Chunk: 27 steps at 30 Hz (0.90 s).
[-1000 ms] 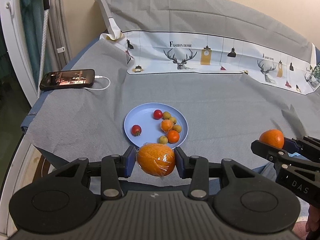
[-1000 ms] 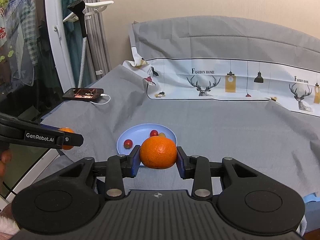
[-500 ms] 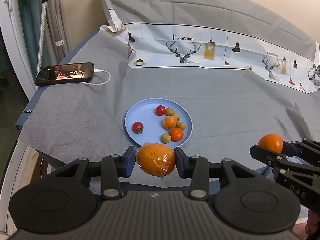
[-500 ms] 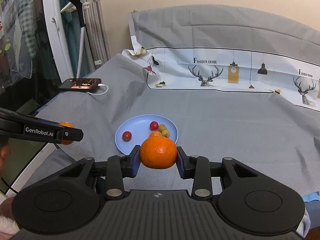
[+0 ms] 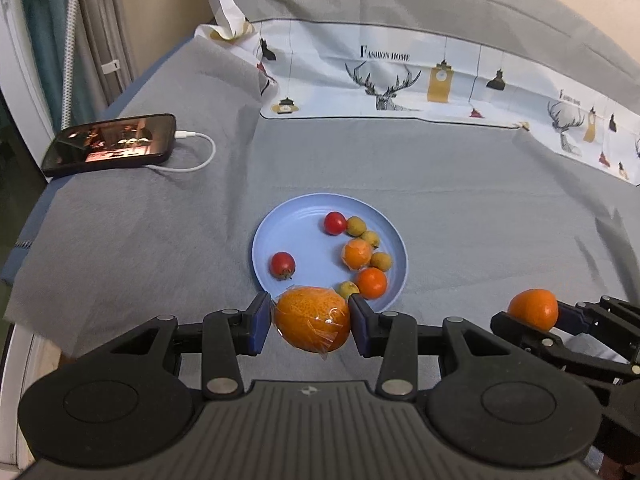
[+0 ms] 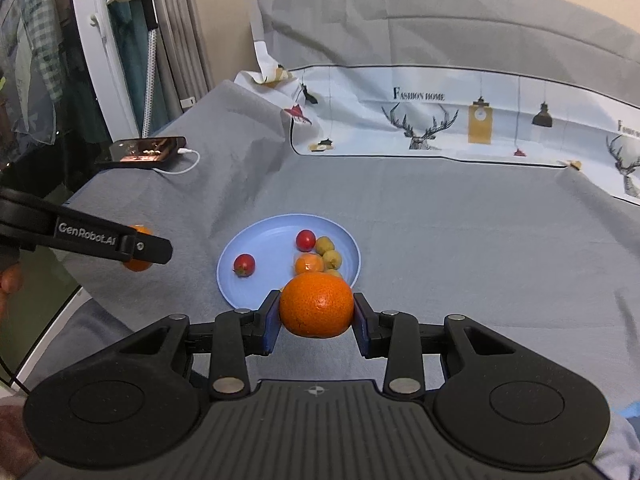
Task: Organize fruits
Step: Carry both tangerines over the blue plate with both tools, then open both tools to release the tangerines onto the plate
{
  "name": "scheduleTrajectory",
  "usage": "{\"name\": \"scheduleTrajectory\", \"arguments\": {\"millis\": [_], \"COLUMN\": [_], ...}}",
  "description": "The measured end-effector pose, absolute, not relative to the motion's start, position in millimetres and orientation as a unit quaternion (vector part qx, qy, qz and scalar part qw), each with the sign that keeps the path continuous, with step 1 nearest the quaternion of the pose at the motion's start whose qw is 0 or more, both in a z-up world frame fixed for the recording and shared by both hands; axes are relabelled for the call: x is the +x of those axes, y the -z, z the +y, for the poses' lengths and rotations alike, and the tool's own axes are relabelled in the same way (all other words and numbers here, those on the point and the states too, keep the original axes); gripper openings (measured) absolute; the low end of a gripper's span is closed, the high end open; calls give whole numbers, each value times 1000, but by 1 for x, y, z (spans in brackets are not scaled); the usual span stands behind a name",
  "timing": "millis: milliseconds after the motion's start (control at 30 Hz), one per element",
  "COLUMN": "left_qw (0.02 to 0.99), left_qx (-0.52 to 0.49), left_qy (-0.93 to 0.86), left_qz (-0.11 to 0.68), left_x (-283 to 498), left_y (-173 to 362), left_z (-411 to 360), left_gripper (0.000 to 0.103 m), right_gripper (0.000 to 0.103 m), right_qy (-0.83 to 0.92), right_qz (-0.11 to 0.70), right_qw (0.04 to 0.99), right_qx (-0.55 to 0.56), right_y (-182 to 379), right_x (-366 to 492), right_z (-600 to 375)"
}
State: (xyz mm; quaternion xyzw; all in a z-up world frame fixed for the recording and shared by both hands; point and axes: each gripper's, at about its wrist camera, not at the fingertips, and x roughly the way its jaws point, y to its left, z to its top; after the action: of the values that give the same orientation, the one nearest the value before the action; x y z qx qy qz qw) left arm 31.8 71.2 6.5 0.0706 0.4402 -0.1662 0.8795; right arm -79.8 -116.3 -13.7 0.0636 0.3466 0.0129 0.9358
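Observation:
My left gripper (image 5: 311, 322) is shut on a plastic-wrapped orange (image 5: 313, 323), held just in front of the near rim of a light blue plate (image 5: 296, 236). The plate carries two red fruits (image 5: 283, 265), two small oranges (image 5: 371, 282) and several small yellow-green fruits (image 5: 356, 225). My right gripper (image 6: 316, 317) is shut on a bare orange (image 6: 317, 305), which hangs over the plate's (image 6: 256, 248) near right rim and hides part of it. In the left wrist view the right gripper (image 5: 556, 316) and its orange (image 5: 534, 308) show at the right edge.
A grey cloth (image 5: 460, 200) covers the table. A phone (image 5: 110, 145) with a lit screen and a white cable (image 5: 192, 160) lies at the far left. A printed cloth (image 5: 440, 84) lines the back. The table edge drops off at left, beside curtains (image 6: 132, 40).
Both grippers have moved forward and down toward the plate, each keeping its orange. The plate now looks larger and closer in both views.

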Motion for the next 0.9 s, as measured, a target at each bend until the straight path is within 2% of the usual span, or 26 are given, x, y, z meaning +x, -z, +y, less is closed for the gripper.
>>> {"name": "scheduleTrajectory", "arguments": {"millis": [800,833,867,900], "left_qw": [846,846,847,851], "left_qx": [112,112,112,115], "left_qy": [156,156,156,157], "left_qz": [497,498,496,488], "left_x": [179,181,182,182], "left_y": [93,94,93,90], "left_z": [24,24,25,25], "left_gripper": [47,51,67,79], "right_gripper": [39,39,40,50], "right_qy": [-57,-59,-61,-62], "right_qz": [417,415,413,412], "right_qw": [905,906,907,908], "right_qx": [63,61,56,52], "right_y": [100,101,103,104], "right_x": [73,76,79,82], "right_z": [-103,-102,-101,-100]}}
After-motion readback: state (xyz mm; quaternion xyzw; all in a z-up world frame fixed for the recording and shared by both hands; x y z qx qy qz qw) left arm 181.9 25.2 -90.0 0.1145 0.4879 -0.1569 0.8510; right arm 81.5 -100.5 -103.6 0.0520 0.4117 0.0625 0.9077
